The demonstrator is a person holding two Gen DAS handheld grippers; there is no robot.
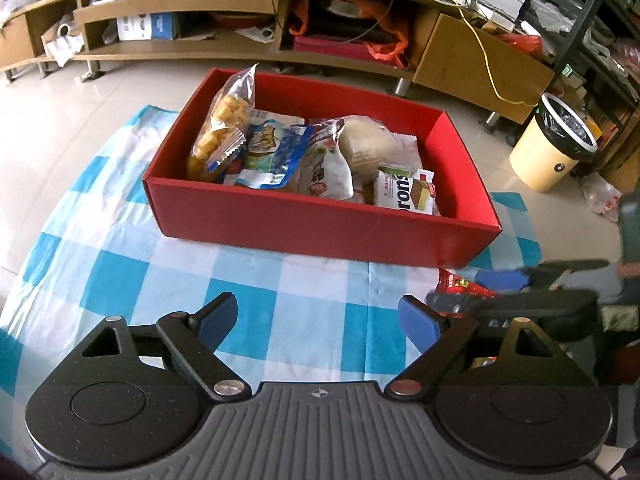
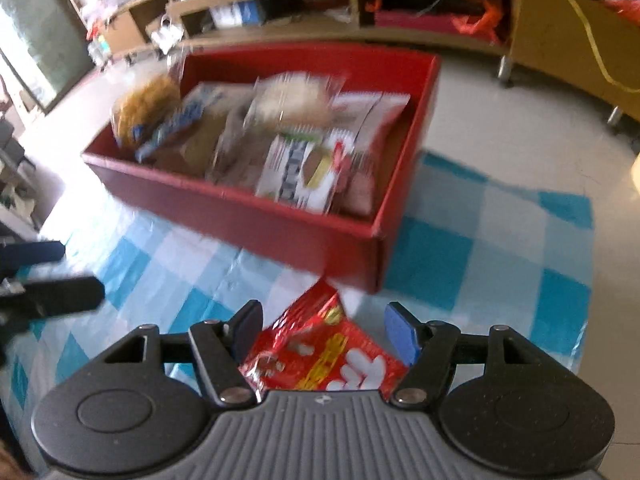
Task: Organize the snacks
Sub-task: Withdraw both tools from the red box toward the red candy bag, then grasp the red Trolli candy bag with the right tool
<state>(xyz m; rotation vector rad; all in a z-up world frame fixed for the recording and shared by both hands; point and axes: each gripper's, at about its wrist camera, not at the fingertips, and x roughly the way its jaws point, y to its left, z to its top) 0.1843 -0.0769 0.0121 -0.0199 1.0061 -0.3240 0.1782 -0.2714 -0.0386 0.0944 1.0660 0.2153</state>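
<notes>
Between my right claw (image 2: 322, 330) fingers lies a red snack packet (image 2: 320, 356) on the blue-and-white checked cloth (image 1: 280, 292), just before the near right corner of the red box (image 1: 320, 228); the jaws stand apart around it, pads not pressing. My left claw (image 1: 318, 318) hangs wide and empty over bare cloth, near the box's front wall. Inside the box sit a bag of yellow puffs (image 1: 222, 128), a blue packet (image 1: 268, 148), and a white wafer pack (image 1: 404, 192).
</notes>
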